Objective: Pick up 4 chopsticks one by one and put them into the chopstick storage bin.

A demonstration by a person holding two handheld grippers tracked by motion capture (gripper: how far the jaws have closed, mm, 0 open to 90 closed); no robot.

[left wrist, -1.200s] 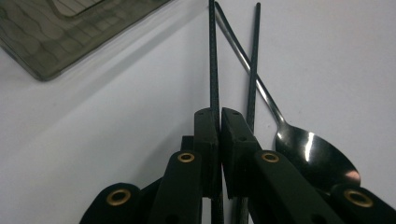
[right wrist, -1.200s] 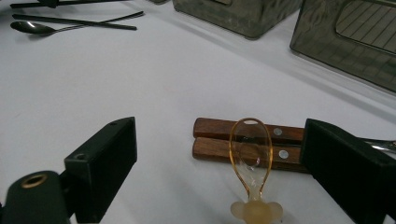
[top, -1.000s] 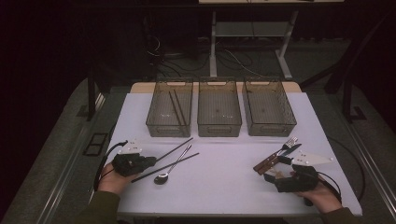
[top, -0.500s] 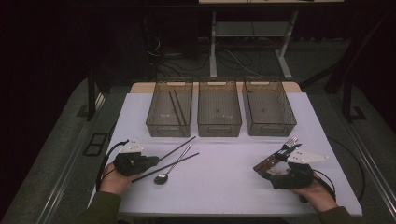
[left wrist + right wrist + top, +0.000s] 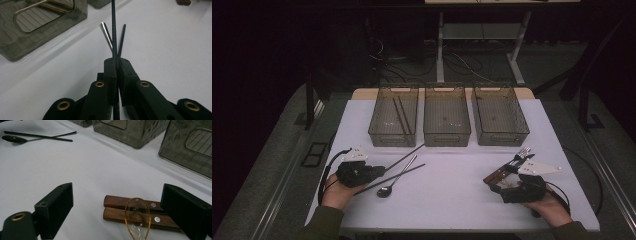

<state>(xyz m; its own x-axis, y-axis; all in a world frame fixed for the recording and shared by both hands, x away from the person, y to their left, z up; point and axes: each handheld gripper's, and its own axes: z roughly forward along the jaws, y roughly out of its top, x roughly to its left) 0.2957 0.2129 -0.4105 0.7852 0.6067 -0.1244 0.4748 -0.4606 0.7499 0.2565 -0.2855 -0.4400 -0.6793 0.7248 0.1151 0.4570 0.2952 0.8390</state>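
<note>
A person's left hand (image 5: pixel 337 187) rests low on the near left part of the white table (image 5: pixel 452 200), wrapped around the left gripper (image 5: pixel 379 170), which lies nearly level and points away and to the right. Its jaws are pinched tight on a thin black chopstick (image 5: pixel 113 32). The stick runs straight out ahead of the jaws, its long axis in line with the gripper, its far tip reaching toward the leftmost of three smoky plastic bins (image 5: pixel 379 134). Just beside the jaws, fanning out from the same spot, lie a second black chopstick (image 5: pixel 121 40) to the right and the steel handle of a spoon (image 5: pixel 107 35) to the left; the spoon's bowl lies close to the gripper.

The right hand (image 5: pixel 549 207) sits at the near right, holding the right gripper (image 5: pixel 497 184) low and aimed away and to the left. Its jaws stand wide apart, holding nothing. Between them, on the table, lie two wooden-handled pieces of cutlery (image 5: pixel 130 211) side by side, handles crosswise to the jaws, with a clear amber plastic spoon (image 5: pixel 137 217) resting across the handles.
</note>
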